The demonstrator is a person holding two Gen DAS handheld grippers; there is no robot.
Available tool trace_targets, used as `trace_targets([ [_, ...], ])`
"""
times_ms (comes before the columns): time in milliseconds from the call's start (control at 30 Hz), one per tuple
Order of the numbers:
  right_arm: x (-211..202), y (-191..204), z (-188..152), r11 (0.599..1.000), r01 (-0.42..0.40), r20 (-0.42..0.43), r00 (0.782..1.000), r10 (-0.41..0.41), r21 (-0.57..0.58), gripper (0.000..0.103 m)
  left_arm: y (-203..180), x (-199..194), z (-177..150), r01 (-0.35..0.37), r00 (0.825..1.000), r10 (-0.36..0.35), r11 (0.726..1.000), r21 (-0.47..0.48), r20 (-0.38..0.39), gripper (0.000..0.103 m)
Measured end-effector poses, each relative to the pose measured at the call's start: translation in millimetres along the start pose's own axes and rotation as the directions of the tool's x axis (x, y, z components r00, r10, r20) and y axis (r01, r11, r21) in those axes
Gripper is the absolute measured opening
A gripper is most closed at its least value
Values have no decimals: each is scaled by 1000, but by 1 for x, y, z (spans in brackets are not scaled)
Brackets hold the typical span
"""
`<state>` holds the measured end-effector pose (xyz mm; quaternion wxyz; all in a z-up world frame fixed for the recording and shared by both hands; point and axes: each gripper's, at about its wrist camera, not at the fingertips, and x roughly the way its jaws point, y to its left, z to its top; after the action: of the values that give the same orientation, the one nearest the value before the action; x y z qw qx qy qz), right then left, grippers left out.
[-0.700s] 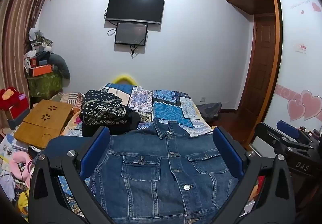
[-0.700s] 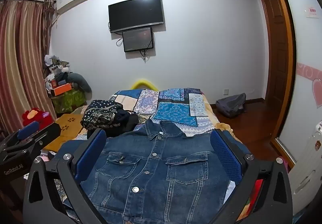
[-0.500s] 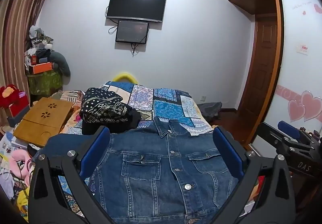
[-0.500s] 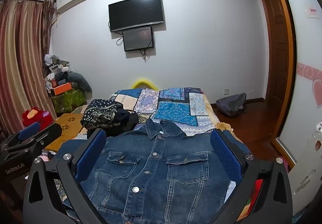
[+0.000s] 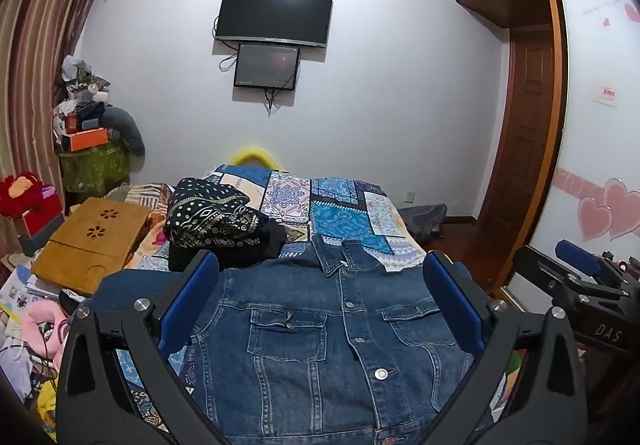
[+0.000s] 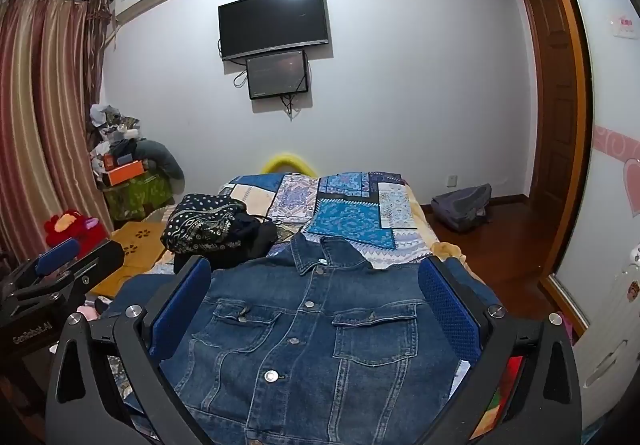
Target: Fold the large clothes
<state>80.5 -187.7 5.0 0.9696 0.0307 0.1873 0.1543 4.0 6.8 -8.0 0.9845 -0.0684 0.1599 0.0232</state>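
A blue denim jacket (image 5: 320,341) lies flat and buttoned, front up, collar away from me, on the near end of the bed; it also shows in the right wrist view (image 6: 312,337). My left gripper (image 5: 320,309) is open and empty, held above the jacket. My right gripper (image 6: 316,305) is open and empty, also above it. The right gripper shows at the right edge of the left wrist view (image 5: 576,285); the left gripper shows at the left edge of the right wrist view (image 6: 60,273).
A patchwork bedspread (image 5: 340,209) covers the bed. A dark patterned clothes pile (image 5: 216,221) lies beyond the jacket's left shoulder. A wooden lap desk (image 5: 92,237) and clutter are on the left. A grey backpack (image 6: 464,205), door and wardrobe are on the right.
Both views have shifted slightly; the jacket has not moved and both grippers stay open.
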Motion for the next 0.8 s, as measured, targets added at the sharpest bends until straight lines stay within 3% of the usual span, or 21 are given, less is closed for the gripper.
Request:
trace_targets([
  [800, 2, 4, -1, 1000, -2, -7, 1000, 2, -7, 103, 3, 2, 1, -4, 1000, 4, 1000, -5, -1, 103],
])
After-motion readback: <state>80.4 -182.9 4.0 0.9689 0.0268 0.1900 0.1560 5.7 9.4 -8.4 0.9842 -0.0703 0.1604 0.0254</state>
